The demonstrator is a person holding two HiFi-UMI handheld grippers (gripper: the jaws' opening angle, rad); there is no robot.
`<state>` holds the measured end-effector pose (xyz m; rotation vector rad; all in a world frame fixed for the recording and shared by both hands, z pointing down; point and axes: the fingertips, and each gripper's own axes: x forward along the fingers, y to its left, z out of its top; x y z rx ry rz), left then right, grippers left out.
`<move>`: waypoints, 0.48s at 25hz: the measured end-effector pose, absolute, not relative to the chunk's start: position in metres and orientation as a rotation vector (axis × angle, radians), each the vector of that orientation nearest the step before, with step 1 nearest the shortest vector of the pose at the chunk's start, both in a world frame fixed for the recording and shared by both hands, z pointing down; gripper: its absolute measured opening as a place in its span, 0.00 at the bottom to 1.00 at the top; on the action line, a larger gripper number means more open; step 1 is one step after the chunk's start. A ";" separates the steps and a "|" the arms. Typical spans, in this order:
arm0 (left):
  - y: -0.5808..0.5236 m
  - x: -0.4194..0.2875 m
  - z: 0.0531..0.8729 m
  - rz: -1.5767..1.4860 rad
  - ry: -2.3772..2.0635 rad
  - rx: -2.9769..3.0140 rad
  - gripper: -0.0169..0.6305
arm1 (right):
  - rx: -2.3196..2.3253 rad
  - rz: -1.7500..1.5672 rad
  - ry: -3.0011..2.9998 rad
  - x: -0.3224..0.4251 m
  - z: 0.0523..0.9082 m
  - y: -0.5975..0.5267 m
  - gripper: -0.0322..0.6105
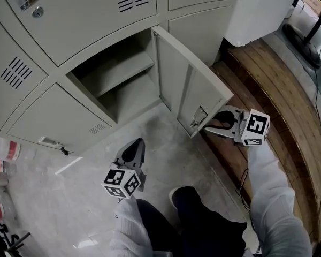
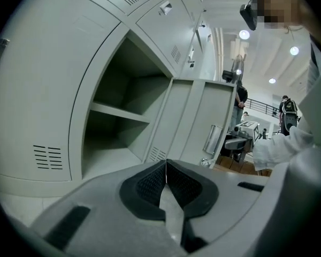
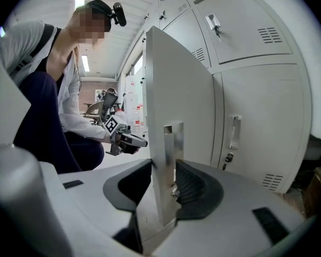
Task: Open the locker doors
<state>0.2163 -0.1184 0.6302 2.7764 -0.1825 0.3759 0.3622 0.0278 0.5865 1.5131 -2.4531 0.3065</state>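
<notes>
Right tongs (image 3: 163, 176) on pale grey locker door (image 3: 177, 82), ajar

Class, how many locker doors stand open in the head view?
1. The door at the centre, swung out right of its compartment, its edge in the right gripper. Lockers beyond the frame may be hidden.

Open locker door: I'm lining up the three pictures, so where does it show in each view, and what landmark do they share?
Head view: open locker door, centre-right, its free edge at the right gripper.
Left gripper view: centre, right of the open compartment.
Right gripper view: centre, edge-on, held in the right gripper.
Shared landmark: the door's metal handle.
</notes>
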 end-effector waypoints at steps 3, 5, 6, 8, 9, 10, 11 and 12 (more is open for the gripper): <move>-0.108 0.224 0.627 0.361 -0.140 2.779 0.04 | 1.640 0.294 -2.380 0.367 0.585 0.032 0.26; -0.101 0.227 0.627 0.366 -0.116 2.783 0.04 | 1.737 0.273 -2.321 0.369 0.583 0.038 0.26; -0.099 0.229 0.627 0.363 -0.107 2.783 0.04 | 1.782 0.262 -2.298 0.369 0.581 0.040 0.26; -0.095 0.233 0.623 0.343 -0.092 2.782 0.04 | 1.870 0.233 -2.255 0.366 0.576 0.044 0.26; -0.092 0.236 0.621 0.333 -0.081 2.783 0.04 | 1.917 0.216 -2.227 0.365 0.573 0.046 0.26; -0.088 0.240 0.619 0.324 -0.068 2.787 0.04 | 1.968 0.200 -2.192 0.364 0.571 0.049 0.26; -0.084 0.243 0.616 0.316 -0.052 2.795 0.04 | 2.023 0.186 -2.155 0.363 0.568 0.053 0.26; -0.078 0.246 0.613 0.309 -0.035 2.804 0.04 | 2.077 0.177 -2.118 0.363 0.565 0.057 0.26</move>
